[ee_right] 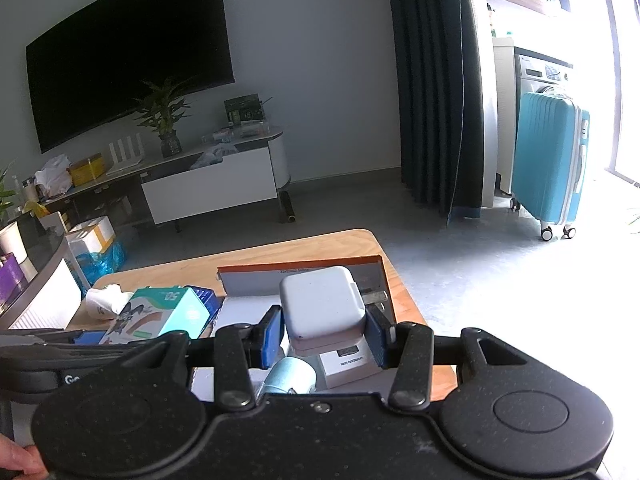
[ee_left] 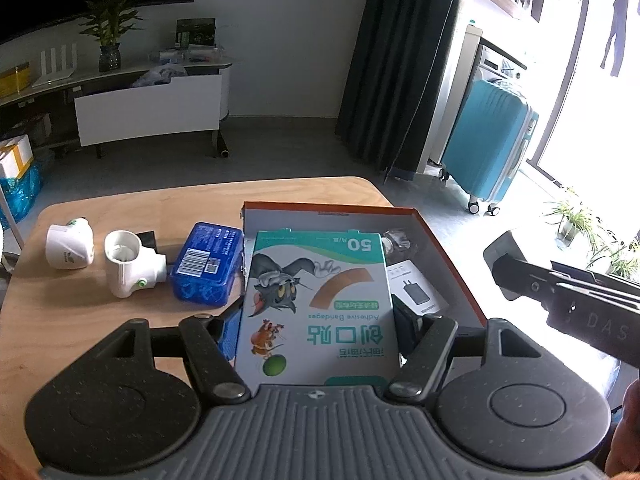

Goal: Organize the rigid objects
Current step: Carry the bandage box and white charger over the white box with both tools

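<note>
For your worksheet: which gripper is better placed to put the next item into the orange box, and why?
Right. The right gripper already holds the white charger above the orange box; the left gripper grips the bandage box at its edge.

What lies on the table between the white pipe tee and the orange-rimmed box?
In the left wrist view, a blue plastic case lies between the white pipe tee and orange-rimmed box.

Strong daylight from the window [ee_left: 600, 100] on the right, blown out to white glare in both views, room dimmer toward the left, soft shadows on the wooden table [ee_left: 120, 320], fisheye bending at the edges, dark corners, focus mostly sharp
</note>
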Demonstrator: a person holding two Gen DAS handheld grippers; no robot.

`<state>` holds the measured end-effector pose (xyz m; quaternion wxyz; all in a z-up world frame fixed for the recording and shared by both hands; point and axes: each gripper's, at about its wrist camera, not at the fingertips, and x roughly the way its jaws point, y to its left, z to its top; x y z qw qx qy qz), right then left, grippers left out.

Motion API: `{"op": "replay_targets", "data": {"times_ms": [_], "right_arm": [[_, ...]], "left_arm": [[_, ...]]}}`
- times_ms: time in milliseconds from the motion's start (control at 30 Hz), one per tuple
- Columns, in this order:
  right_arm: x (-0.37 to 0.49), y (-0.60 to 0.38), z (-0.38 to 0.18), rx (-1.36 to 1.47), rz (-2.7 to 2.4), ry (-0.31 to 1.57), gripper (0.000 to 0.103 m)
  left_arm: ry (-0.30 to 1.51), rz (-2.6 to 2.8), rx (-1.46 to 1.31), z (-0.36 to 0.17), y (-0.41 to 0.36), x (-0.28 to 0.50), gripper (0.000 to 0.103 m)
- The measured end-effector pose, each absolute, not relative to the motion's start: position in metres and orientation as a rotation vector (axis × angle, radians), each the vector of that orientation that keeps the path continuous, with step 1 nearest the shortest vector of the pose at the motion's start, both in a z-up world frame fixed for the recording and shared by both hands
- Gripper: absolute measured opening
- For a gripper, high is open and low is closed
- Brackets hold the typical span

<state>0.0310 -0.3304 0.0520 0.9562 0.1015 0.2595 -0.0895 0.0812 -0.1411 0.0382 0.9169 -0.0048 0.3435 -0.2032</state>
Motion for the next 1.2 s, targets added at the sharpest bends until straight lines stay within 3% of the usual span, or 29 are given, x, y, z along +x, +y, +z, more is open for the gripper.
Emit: {"op": "replay_targets", "data": {"times_ms": [1200], "right_arm": [[0.068,-0.341,0.037,0.203,-0.176,0.561,0.053]], "left_arm": [[0.735,-0.421,0.005,0.032,-0.158,0.108,0.071]]}}
